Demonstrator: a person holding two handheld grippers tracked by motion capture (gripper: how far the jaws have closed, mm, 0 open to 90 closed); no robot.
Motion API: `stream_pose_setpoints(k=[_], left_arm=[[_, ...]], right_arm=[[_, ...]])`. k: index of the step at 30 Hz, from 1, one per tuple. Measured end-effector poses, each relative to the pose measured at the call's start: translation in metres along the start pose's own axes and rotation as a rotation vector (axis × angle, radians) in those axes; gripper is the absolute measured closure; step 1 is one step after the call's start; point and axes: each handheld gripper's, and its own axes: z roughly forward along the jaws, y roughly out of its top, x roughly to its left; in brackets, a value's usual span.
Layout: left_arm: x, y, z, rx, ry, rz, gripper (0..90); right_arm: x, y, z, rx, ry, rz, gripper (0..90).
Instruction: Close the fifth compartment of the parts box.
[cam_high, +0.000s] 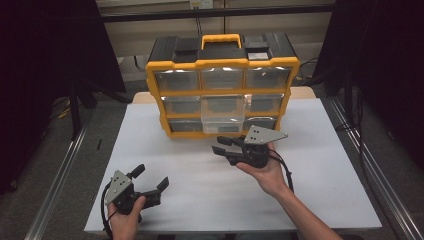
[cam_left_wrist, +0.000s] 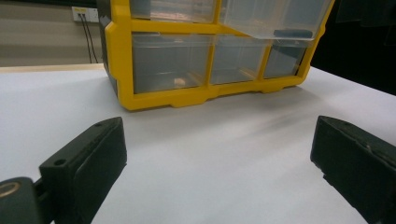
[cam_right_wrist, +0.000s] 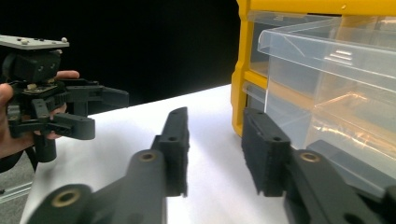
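White table (cam_high: 200, 195) is holding a yellow box (cam_high: 222, 85) of clear drawers, and the middle drawer (cam_high: 222, 114) is sticking out, looking empty. Just before it, the right gripper (cam_high: 225, 145) is hanging part open, gripping nothing. The left gripper (cam_high: 152, 178) is sitting wide open near the front edge, and its view is showing something small inside a bottom drawer (cam_left_wrist: 170, 63).

Drawer cabinet (cam_high: 222, 85) stands at table (cam_high: 320, 170) rear, centre. Middle drawer (cam_high: 222, 114) juts forward. Right gripper (cam_high: 226, 146) just before it; left gripper (cam_high: 151, 179) near front-left.
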Motion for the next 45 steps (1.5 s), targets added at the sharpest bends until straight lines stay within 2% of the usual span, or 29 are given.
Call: stream_pose_setpoints(k=[8, 10, 11, 12, 16, 18, 21, 25, 32, 45], left_arm=[[-0.001, 0.000, 0.000, 0.000, -0.011, -0.005, 3.7], [-0.001, -0.001, 0.000, 0.008, -0.015, 0.003, 3.7], [0.001, 0.000, -0.002, 0.028, -0.016, 0.028, 3.8], [-0.001, -0.001, 0.000, 0.000, -0.009, -0.004, 3.7], [-0.001, -0.001, 0.000, -0.001, -0.009, -0.005, 3.7], [-0.001, -0.001, 0.000, -0.001, -0.009, -0.005, 3.7], [-0.001, -0.001, 0.000, -0.001, -0.011, -0.006, 3.7], [-0.001, -0.001, -0.001, 0.000, -0.012, -0.002, 3.7], [-0.002, -0.001, 0.000, -0.002, -0.011, -0.012, 3.8], [-0.001, -0.001, -0.001, -0.003, -0.009, -0.012, 3.7]], right_arm=[[-0.004, -0.004, 0.004, 0.017, -0.011, -0.012, 75.4], [-0.005, -0.005, 0.004, 0.023, -0.016, -0.017, 79.2], [-0.006, -0.005, 0.004, 0.017, -0.011, -0.017, 81.7], [-0.006, -0.005, 0.005, 0.016, -0.013, -0.018, 83.7], [-0.008, -0.007, 0.006, 0.018, -0.012, -0.021, 90.0], [-0.008, -0.007, 0.007, 0.003, -0.008, -0.004, 90.0], [-0.008, -0.005, 0.010, -0.014, -0.018, -0.007, 90.0], [-0.011, -0.006, 0.013, -0.004, -0.028, -0.018, 90.0], [-0.019, -0.003, 0.013, -0.019, -0.064, -0.018, 90.0], [-0.027, 0.002, 0.016, -0.034, -0.120, -0.025, 90.0]])
